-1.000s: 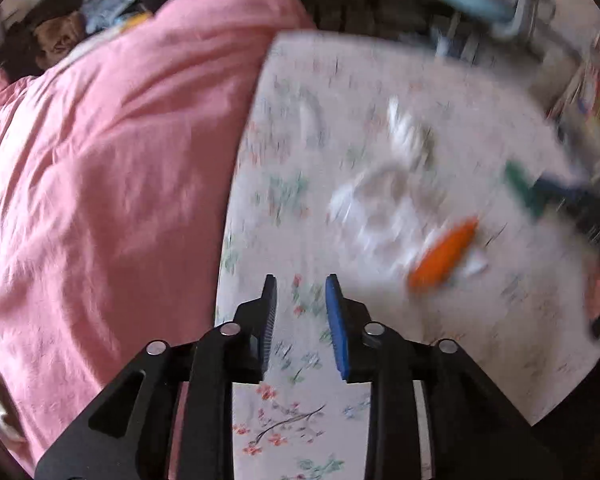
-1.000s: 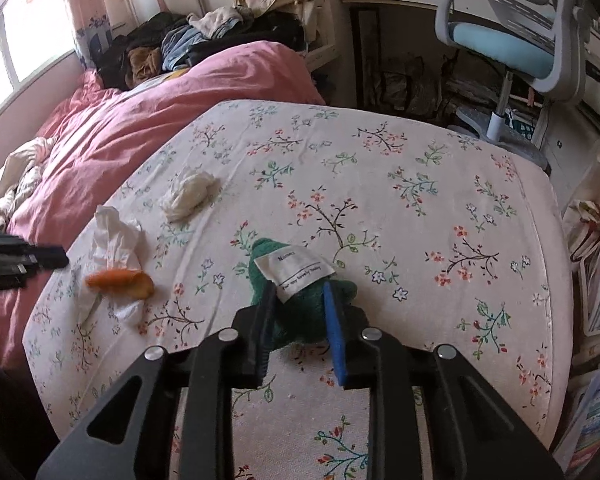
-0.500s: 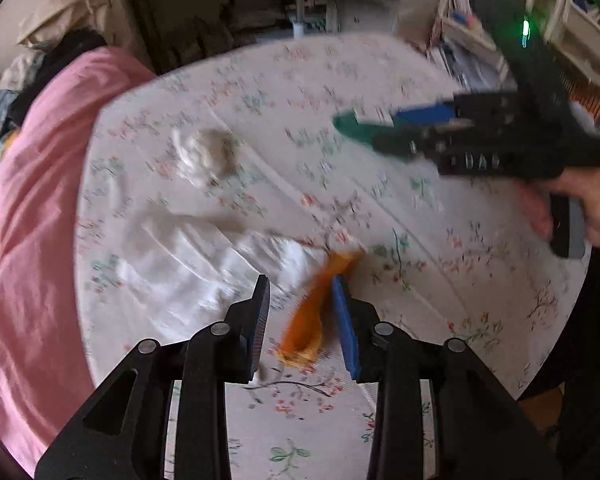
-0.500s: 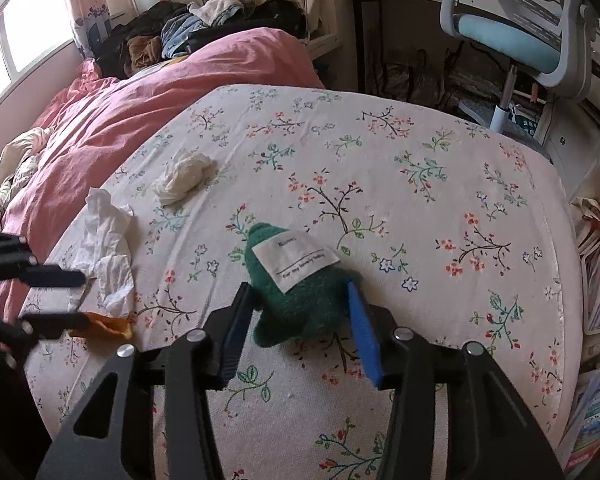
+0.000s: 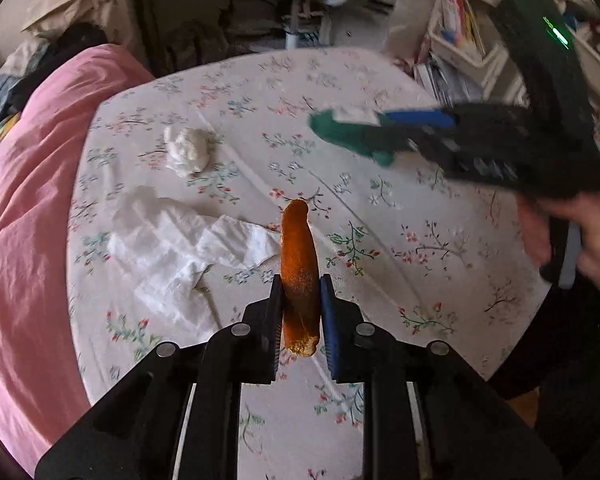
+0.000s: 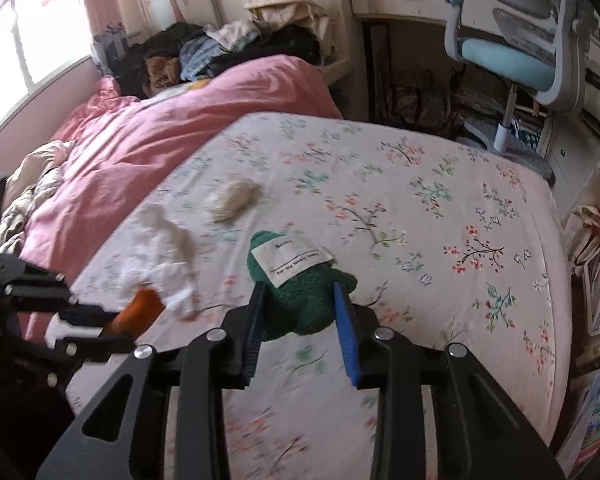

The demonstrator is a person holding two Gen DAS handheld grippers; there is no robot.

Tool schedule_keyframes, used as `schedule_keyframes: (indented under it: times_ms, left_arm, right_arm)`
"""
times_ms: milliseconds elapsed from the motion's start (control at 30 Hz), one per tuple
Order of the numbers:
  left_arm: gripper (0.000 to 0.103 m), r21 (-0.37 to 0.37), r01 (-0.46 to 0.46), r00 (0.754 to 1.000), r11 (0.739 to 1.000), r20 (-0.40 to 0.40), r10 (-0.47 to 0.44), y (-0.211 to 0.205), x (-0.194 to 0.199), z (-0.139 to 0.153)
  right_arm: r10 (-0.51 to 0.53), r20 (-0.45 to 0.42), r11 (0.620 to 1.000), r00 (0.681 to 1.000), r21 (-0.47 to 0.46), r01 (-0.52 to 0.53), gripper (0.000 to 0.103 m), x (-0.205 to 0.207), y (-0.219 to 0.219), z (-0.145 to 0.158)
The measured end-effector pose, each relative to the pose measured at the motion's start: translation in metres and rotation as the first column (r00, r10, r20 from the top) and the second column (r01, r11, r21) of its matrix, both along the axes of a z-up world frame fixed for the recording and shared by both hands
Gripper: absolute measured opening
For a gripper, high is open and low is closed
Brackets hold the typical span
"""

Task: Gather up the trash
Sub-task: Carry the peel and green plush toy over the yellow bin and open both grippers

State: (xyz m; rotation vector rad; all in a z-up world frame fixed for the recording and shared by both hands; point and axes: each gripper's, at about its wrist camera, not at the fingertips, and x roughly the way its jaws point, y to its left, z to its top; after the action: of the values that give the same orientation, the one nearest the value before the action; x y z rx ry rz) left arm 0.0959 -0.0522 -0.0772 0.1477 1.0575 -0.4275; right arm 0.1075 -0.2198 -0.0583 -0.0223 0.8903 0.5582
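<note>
The left gripper (image 5: 300, 292) is clamped on an orange peel (image 5: 299, 268), holding it above the floral bed sheet (image 5: 380, 240) just beside a spread white tissue (image 5: 172, 248). The right gripper (image 6: 300, 300) grips a green fuzzy item with a white label (image 6: 300, 280), lifted over the sheet. A crumpled tissue ball (image 5: 187, 153) lies farther back, near the pink duvet (image 5: 24, 200).

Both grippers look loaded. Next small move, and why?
Probably lift both clear of the bed. The left gripper is shut on the orange peel, the right gripper on the green plush; the crumpled tissue still lies on the floral sheet.
</note>
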Motion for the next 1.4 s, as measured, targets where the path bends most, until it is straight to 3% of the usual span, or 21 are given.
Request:
schedule_keyframes:
  times_ms: [300,467,567,667,733,800,933,967,1000,1067,1167,1300,1400]
  left_arm:
    - [0.017,-0.058,-0.164,0.985,0.985,0.039,0.167,0.023,-0.047,0.016]
    - [0.017,-0.09,-0.202,0.977,0.975,0.049,0.207,0.031,-0.081,0.021]
    - [0.017,-0.092,-0.194,0.979,0.977,0.046,0.199,0.03,-0.1,0.02]
    - [0.017,-0.09,-0.188,0.981,0.978,0.03,0.192,0.027,-0.12,0.017]
    - [0.017,-0.083,-0.188,0.982,0.979,0.011,0.19,0.025,-0.133,0.012]
    - [0.017,-0.078,-0.191,0.982,0.979,-0.022,0.19,0.021,-0.146,0.003]
    - [0.017,-0.061,-0.166,0.982,0.984,-0.1,0.16,0.008,-0.172,-0.015]
    - [0.017,-0.07,-0.137,0.982,0.988,-0.138,0.126,0.001,-0.18,-0.02]
    - [0.018,-0.072,-0.103,0.982,0.992,-0.166,0.09,-0.006,-0.188,-0.025]
    - [0.024,-0.055,-0.026,0.981,0.998,-0.193,0.015,-0.021,-0.201,-0.03]
    - [0.056,0.004,0.016,0.987,1.0,-0.158,-0.015,-0.034,-0.215,-0.03]
    - [0.064,-0.02,-0.097,0.992,0.995,-0.087,0.095,-0.015,-0.21,-0.019]
    - [0.072,-0.065,-0.256,0.967,0.965,-0.015,0.255,0.012,-0.202,-0.004]
  right_arm:
    - [0.063,0.046,0.998,0.997,-0.018,-0.062,0.034,-0.087,0.006,0.011]
    - [0.134,0.061,0.991,0.989,-0.021,-0.133,0.034,-0.148,0.014,0.011]
    - [0.193,0.025,0.981,0.981,-0.037,-0.192,0.034,-0.187,0.025,0.0]
    - [0.273,-0.07,0.955,0.96,-0.097,-0.279,0.036,-0.221,0.042,-0.022]
    - [0.284,-0.07,0.947,0.956,-0.136,-0.291,0.041,-0.232,0.047,-0.026]
    - [0.254,-0.046,0.957,0.966,-0.134,-0.258,0.057,-0.236,0.042,-0.021]
    - [0.044,0.038,0.999,0.998,-0.03,-0.043,0.062,-0.226,0.005,0.003]
    - [0.001,0.052,1.0,0.999,-0.013,0.0,0.066,-0.224,-0.002,0.006]
    - [-0.075,0.074,0.997,0.994,0.019,0.073,0.076,-0.221,-0.013,0.011]
    - [-0.194,0.086,0.978,0.977,0.091,0.186,0.083,-0.214,-0.03,0.015]
    - [-0.246,0.068,0.963,0.967,0.132,0.235,0.084,-0.213,-0.037,0.012]
    - [-0.29,0.05,0.949,0.956,0.147,0.28,0.086,-0.211,-0.037,0.002]
    - [-0.286,0.049,0.952,0.957,0.127,0.278,0.086,-0.214,-0.033,0.0]
